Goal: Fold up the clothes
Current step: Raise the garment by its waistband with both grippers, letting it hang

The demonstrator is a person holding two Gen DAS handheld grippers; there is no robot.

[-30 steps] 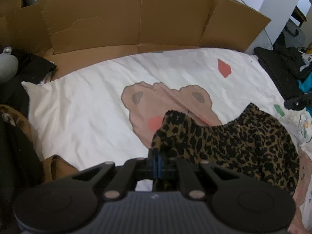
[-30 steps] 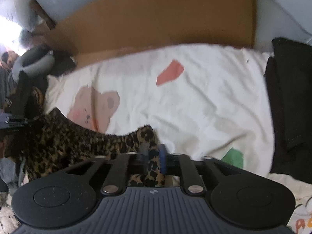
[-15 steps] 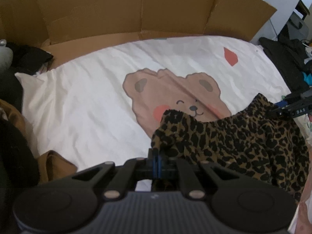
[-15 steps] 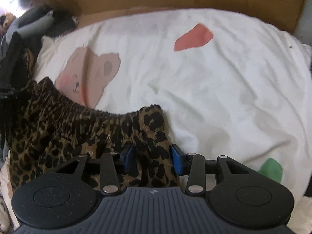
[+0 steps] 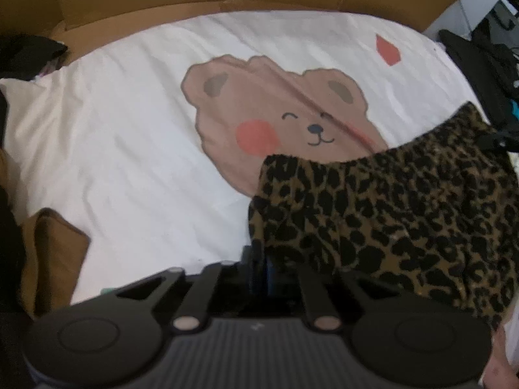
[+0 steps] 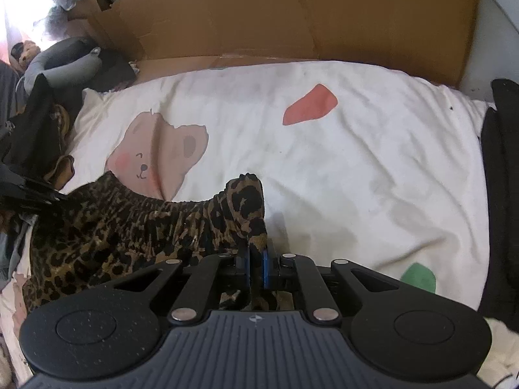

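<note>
Since a second ago both tools have sunk toward the bed, so the bear print on the white sheet now fills more of the left wrist view, and the leopard-print garment lies lower and flatter across the sheet.

Motion blur smears the left tool; its jaws are opening, and one corner of the garment sits at them, though whether the pads press on the cloth cannot be made out. The right tool is clenched on the garment's opposite corner, a fold of cloth bunched upright between the blue pads and spilling below them.

The garment stretches between the two tools along the near edge of the bed, its gathered band running across the lower part of the bear. Its far end in the left wrist view is cut off by the frame edge, where the other tool shows only as a dark sliver.

Flattened cardboard stands behind the bed. Dark clothing is piled along the right side, a grey neck pillow lies at the far left corner, and a brown cloth pokes out at the sheet's left edge.
</note>
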